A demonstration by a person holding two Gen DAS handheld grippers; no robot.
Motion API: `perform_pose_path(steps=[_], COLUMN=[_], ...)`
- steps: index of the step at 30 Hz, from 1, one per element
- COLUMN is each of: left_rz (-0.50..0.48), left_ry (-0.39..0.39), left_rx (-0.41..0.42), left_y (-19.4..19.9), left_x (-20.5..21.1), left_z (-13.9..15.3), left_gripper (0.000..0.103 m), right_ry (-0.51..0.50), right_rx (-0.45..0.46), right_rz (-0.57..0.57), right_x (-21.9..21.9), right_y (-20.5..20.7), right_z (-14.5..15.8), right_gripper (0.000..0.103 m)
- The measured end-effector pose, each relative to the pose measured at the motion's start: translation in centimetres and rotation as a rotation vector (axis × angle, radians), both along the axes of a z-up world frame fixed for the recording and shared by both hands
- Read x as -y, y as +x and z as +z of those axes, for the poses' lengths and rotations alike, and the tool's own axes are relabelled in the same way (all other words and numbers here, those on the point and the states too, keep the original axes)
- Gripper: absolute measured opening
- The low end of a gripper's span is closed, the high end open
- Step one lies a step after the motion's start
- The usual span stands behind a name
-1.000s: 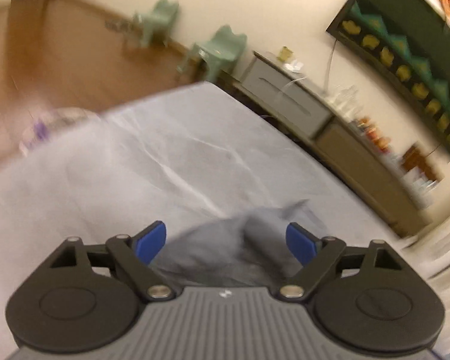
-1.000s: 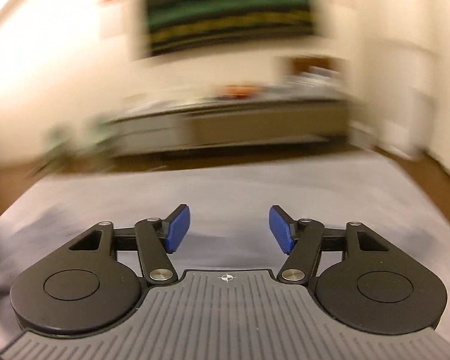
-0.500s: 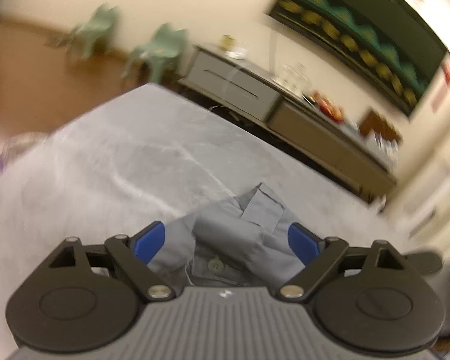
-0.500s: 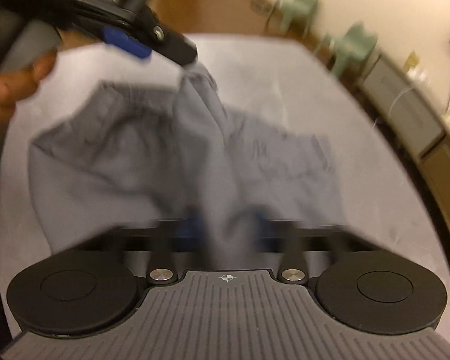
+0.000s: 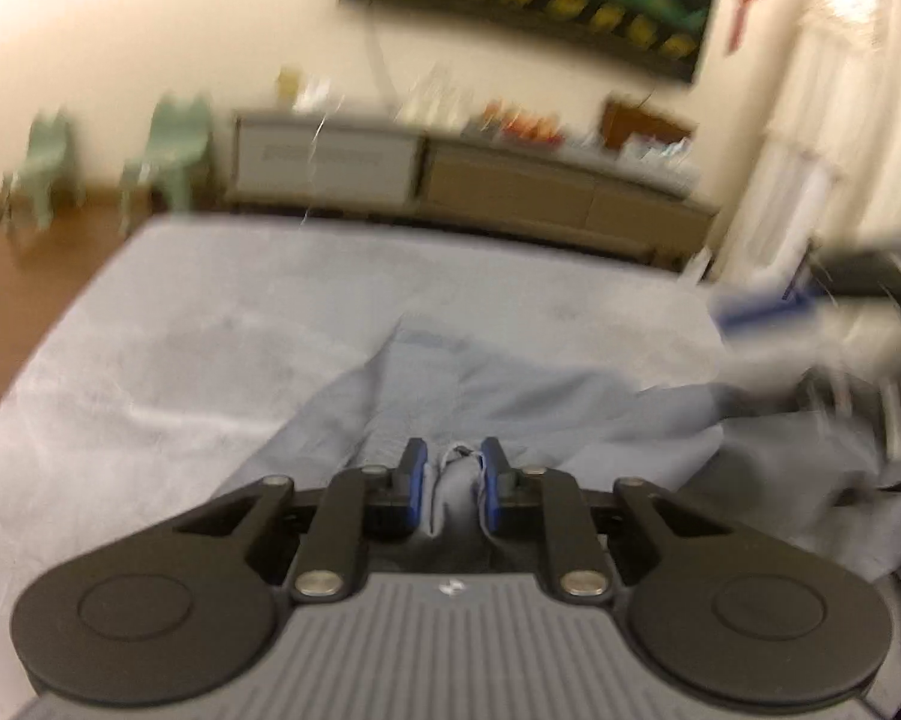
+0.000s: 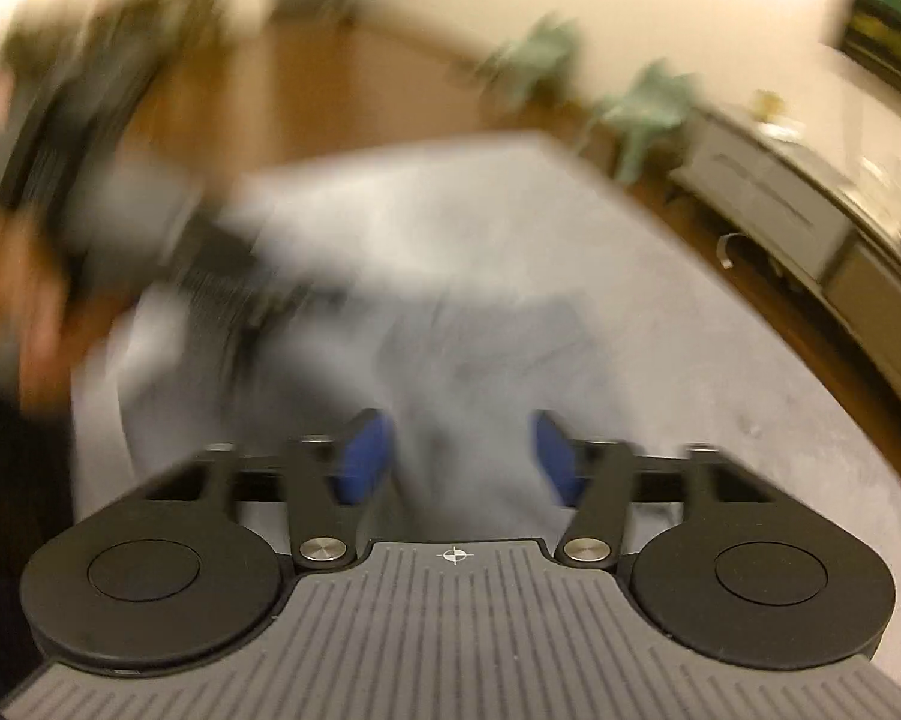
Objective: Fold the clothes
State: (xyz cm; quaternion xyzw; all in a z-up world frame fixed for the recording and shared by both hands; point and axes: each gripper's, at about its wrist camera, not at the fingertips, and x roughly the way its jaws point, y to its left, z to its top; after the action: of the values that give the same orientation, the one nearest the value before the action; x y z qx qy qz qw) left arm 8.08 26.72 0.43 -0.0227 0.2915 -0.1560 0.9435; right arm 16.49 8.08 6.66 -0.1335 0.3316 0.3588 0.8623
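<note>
Grey cloth covers the bench [image 5: 168, 360], the largest surface in both views and my landmark for all that follows. On the bench, near its middle, lies the grey-blue garment [image 5: 510, 384], rumpled, not flat, with a raised ridge running away from my left camera and loose folds spilling toward the bench's right edge. Beyond the far edge of the bench stands a low sideboard [image 5: 450, 180], with two green chairs [image 5: 168, 144] off the far left corner.

Left tongs [image 5: 453, 483]: nearly closed, their blue pads pinching a bunched fold of the garment at the near side of the bench. Right tongs [image 6: 459, 459]: pads wide apart, holding nothing; garment cloth lies below and between them in the right wrist view, but strong blur keeps me from telling whether the pads touch it. The person's left hand [image 6: 24, 324] shows as a smear over the bench's left side in that view.

Judgement on doing this step well: I read it as spreading or squaring the garment with one corner held. I would keep the left pinch firm and low over the bench, take an opposite edge in the right tongs at a single layer rather than a bunch, and draw the two apart slowly so the cloth lies smooth before any fold.
</note>
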Motion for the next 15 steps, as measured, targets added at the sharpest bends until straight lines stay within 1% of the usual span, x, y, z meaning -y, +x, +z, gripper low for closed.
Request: perform_pose_path(steps=[1,2,3,5,7,9,10,11,12,13,14,15], left_rz=[-0.028,-0.065,-0.105,-0.164,-0.210,-0.235,-0.245,-0.249,-0.251,-0.242,-0.226,-0.210], left_ry=[0.021,0.049,0.073,0.122,0.172,0.208,0.219,0.225,0.230,0.232,0.232,0.232], left_rx=[0.044,0.105,0.157,0.204,0.232,0.233,0.233,0.233,0.234,0.233,0.229,0.225], left_y=[-1.0,-2.1,-3.0,-4.0,-4.7,-4.7,-4.7,-4.7,-4.6,-4.4,-4.2,-3.9], left_x=[0.8,1.9,3.1,5.0,6.7,7.6,7.8,7.8,7.8,7.6,7.2,6.9], left_z=[0.3,0.7,0.9,0.6,0.2,-0.2,-0.4,-0.6,-0.7,-0.7,-0.8,-0.9], left_gripper=[0.018,0.018,0.018,0.018,0.018,0.018,0.018,0.018,0.018,0.018,0.018,0.018], right_ry=[0.065,0.101,0.099,0.022,-0.062,-0.160,-0.211,-0.280,-0.359,-0.438,-0.517,-0.596], right_rx=[-0.018,-0.035,-0.052,-0.087,-0.159,-0.226,-0.257,-0.255,-0.235,-0.214,-0.192,-0.171], right_rz=[-0.043,-0.075,-0.096,-0.107,-0.091,-0.038,-0.008,0.011,0.023,0.036,0.048,0.061], right_x=[0.3,0.2,-0.4,-3.3,-6.8,-10.0,-11.6,-12.4,-12.8,-13.2,-13.6,-14.0], right_y=[0.9,1.9,3.0,5.0,7.3,8.7,9.4,9.6,9.7,9.8,9.9,10.0], right_z=[1.1,1.8,2.1,1.7,0.7,-1.0,-2.0,-2.9,-3.8,-4.6,-5.5,-6.4], right_gripper=[0.088,0.094,0.094,0.095,0.095,0.094,0.092,0.074,0.032,0.009,0.001,0.001])
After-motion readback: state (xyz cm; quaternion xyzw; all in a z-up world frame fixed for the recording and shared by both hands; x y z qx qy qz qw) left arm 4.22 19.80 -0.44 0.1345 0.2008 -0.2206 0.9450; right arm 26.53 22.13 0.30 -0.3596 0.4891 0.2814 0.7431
